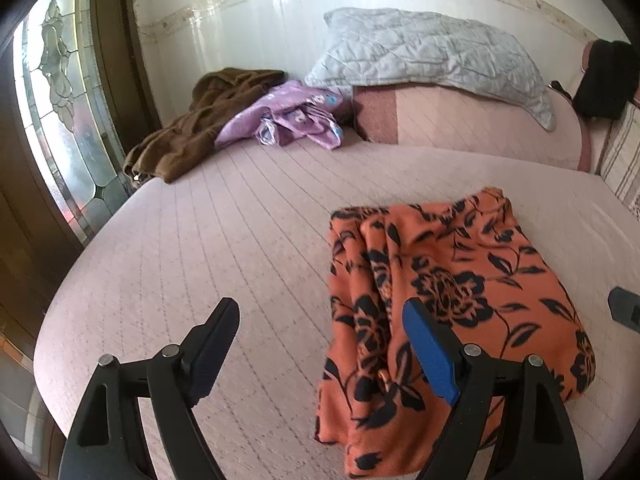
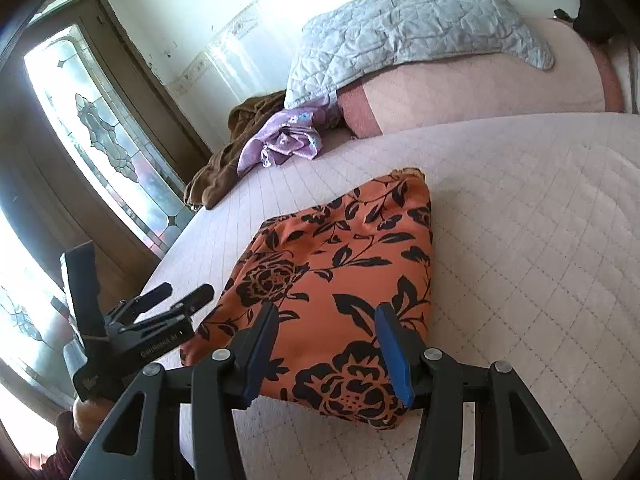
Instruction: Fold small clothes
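Orange cloth printed with black roses and leaves, the garment (image 2: 336,292) lay folded into a soft, rumpled rectangle on the quilted pale pink bedcover (image 1: 224,232). The left gripper (image 1: 320,328) hung released, jaws wide, nothing between them, the fabric at its three o'clock. The right gripper (image 2: 326,336) hovered over the garment's near edge, jaws apart and gripping nothing. At eleven o'clock from the garment lay a crumpled lilac garment (image 1: 288,118) and a brown fleecy one (image 1: 192,128); at twelve, a grey quilted pillow (image 1: 432,56).
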Demonstrator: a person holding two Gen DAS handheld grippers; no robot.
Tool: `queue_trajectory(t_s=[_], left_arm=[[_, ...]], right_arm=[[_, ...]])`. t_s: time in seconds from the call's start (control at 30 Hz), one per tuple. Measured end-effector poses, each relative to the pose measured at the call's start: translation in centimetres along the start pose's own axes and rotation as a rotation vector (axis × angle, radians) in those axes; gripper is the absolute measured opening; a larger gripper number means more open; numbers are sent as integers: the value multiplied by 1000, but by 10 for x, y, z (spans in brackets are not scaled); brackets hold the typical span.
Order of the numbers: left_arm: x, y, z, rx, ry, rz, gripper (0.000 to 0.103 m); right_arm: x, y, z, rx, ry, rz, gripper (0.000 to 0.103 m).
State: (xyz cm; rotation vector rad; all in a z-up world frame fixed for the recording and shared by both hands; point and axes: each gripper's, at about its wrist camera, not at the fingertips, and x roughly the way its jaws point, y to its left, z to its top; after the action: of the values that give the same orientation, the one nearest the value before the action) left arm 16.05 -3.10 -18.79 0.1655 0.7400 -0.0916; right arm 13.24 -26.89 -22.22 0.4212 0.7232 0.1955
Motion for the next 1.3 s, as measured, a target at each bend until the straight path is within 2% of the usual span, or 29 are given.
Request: queue_trajectory(t_s=[0.47, 0.7, 0.83, 1.1, 1.13, 1.23, 1.3], left_arm=[[5, 3, 3, 7, 4, 37, 84], [8, -1, 1, 33, 17, 51, 84], [9, -1, 0, 41, 22, 55, 84], [12, 2, -1, 41, 32, 59, 84], [12, 3, -1, 41, 36, 56, 84], [14, 3, -1, 46, 40, 52, 84], [15, 2, -2, 50, 46, 52, 84]], right_arm=[[9, 9, -6, -42, 35, 35, 54], [35, 16, -19, -59, 144, 32, 55], [34, 19, -19, -79, 129, 30, 55], [17, 2, -5, -3, 47, 26, 55], [16, -3, -3, 19, 38, 15, 56], [14, -17, 3, 92, 22, -1, 69], [14, -28, 7, 149, 16, 8, 70]])
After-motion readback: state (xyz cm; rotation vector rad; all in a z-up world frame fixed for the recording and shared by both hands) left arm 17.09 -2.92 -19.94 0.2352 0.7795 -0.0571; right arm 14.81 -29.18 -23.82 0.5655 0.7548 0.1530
